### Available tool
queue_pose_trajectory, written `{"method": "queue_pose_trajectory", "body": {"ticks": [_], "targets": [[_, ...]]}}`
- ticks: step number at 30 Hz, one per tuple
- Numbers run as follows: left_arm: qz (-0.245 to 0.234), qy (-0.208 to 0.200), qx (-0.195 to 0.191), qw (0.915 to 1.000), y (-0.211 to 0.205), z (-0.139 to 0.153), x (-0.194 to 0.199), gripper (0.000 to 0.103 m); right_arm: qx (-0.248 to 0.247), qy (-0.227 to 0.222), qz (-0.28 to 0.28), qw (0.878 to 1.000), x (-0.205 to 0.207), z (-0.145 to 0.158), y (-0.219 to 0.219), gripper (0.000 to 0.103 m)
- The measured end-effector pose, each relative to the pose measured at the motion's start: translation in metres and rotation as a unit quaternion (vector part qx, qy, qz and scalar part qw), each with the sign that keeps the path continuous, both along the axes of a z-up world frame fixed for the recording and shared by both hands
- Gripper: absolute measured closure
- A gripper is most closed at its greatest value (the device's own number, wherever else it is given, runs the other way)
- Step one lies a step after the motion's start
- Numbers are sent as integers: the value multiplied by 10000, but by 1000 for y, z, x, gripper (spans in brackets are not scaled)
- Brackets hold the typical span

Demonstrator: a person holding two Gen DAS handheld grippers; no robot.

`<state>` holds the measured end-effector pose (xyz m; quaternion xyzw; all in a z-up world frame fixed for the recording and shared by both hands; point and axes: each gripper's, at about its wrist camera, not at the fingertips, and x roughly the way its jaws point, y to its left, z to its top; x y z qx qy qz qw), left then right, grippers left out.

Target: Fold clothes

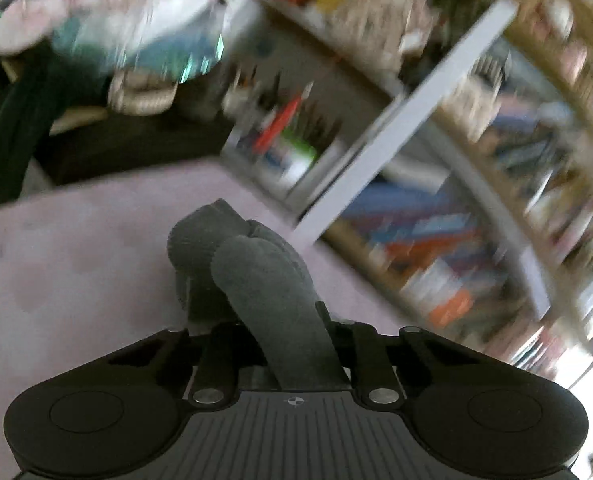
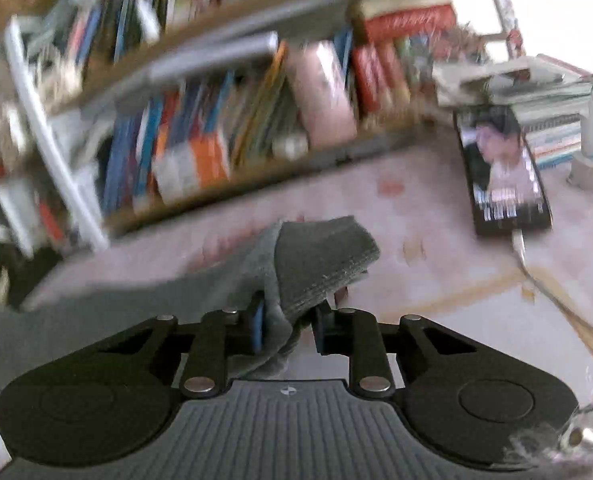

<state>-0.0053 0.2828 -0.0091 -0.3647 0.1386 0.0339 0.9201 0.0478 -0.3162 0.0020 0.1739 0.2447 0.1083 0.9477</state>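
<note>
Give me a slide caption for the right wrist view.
Right claw clamps grey cloth above pink tabletop, phone beside bookshelf.

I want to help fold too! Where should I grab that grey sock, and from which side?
Grab the grey sock at its open ribbed cuff, coming in level from the near side, as the right gripper does. That edge is flat and thin, so two fingers pinch it easily. The left gripper clamps a rounder, bunched part, which is thicker to pinch. Whether that is the same sock, I cannot tell.
</note>
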Motion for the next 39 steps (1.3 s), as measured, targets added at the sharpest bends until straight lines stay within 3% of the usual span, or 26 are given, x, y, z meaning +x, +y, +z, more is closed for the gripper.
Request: {"method": "queue_pose_trajectory", "body": {"ticks": [1, 6, 11, 16, 19, 24, 27, 31, 39], "targets": [[43, -16, -32, 10000, 4, -2, 0, 86, 155, -66, -21, 9999, 2, 1, -1, 82], [131, 800, 121, 9966, 17, -28, 15, 86, -88, 619, 181, 9979, 34, -33, 14, 81], [150, 849, 202, 9961, 17, -29, 15, 84, -48, 661, 178, 9976, 44, -38, 19, 79], [191, 1041, 337, 9938, 14, -31, 12, 73, -58, 634, 186, 9978, 35, -36, 14, 63], [179, 1034, 372, 9938, 11, -32, 10, 60, -87, 673, 221, 9974, 25, -33, 10, 52], [115, 895, 641, 9939, 1, -33, 11, 44, -339, 711, 600, 9951, -3, -29, 9, 45], [78, 922, 841, 9921, -6, -31, 13, 39, -682, 644, 825, 9922, -17, -26, 18, 45], [65, 850, 717, 9938, -3, -32, 12, 39, -918, 287, 1212, 9880, -25, -15, 43, 42], [39, 760, 563, 9955, 1, -34, 10, 38, -1444, -329, 2256, 9629, 4, -8, 131, 39]]}}
